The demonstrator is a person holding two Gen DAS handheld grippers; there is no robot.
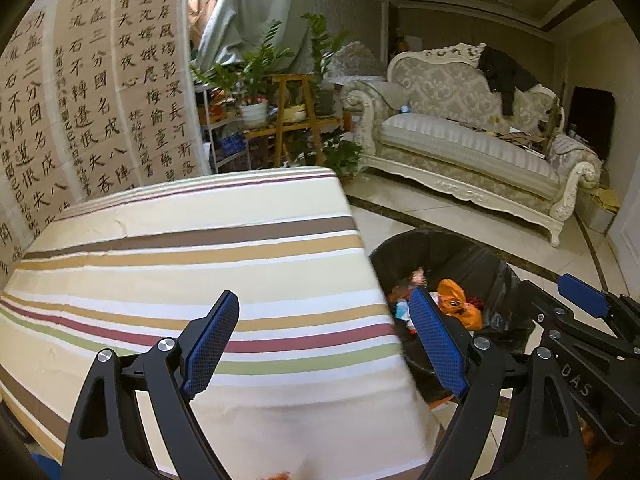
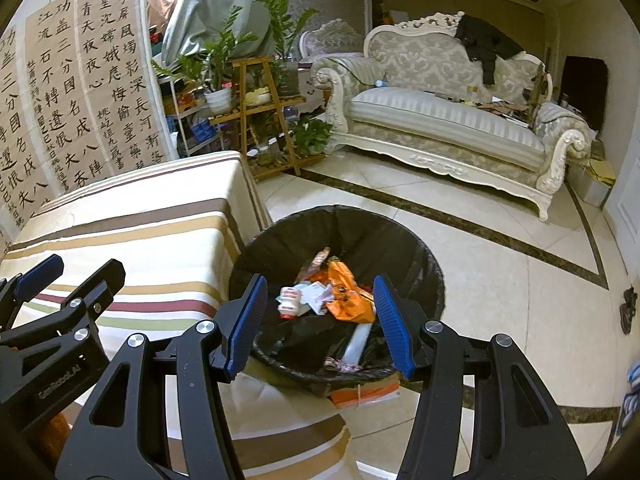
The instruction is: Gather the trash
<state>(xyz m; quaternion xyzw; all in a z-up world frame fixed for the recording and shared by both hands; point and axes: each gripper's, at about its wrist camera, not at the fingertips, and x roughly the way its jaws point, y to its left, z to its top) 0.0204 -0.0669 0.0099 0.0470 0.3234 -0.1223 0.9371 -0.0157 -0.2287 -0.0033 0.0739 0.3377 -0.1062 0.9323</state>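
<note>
Both my tongs are spread apart, holding nothing. Left tongs (image 1: 324, 344) hang over the right edge of the striped table (image 1: 180, 264); right tongs (image 2: 320, 320) hang directly above the trash bin (image 2: 344, 220), which stands on the floor just right of the table. Trash already in the bin: orange bag (image 2: 346, 296), small white bottle (image 2: 289, 300), paper scraps. Table top shows no trash I can see, so the job looks nearly done. Risks: right tongs dipping and snagging the black liner, tipping the bin; left tongs catching the tablecloth; two tongs close, could knock together.
</note>
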